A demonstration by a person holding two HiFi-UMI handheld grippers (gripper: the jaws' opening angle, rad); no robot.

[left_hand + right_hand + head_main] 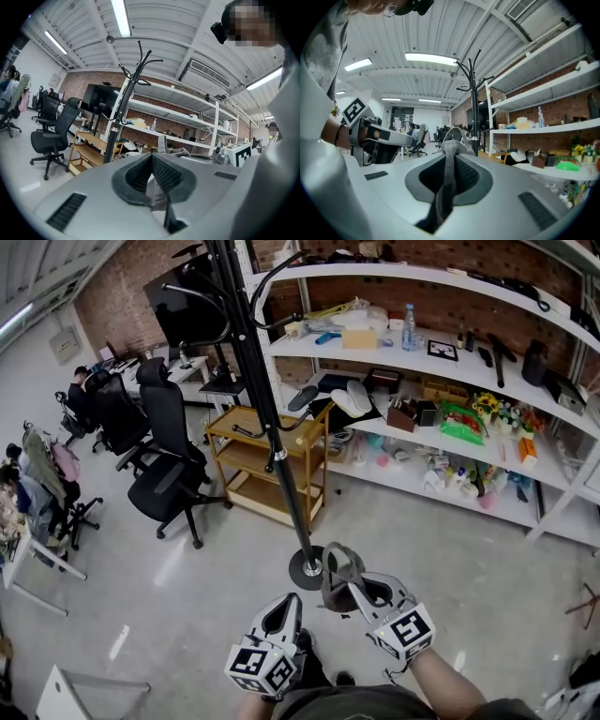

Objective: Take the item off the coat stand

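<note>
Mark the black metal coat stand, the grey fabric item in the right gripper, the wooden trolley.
black metal coat stand (250, 362): head view, mid pole.
grey fabric item (337, 566): head view, its upper surface.
wooden trolley (238, 422): head view, bare top shelf.

A limp grey fabric item (335, 563) is held pinched between the jaws of the right gripper (354, 587). It is clear of the black coat stand (251, 362), which is seen upright on its round base just beside it.
</note>
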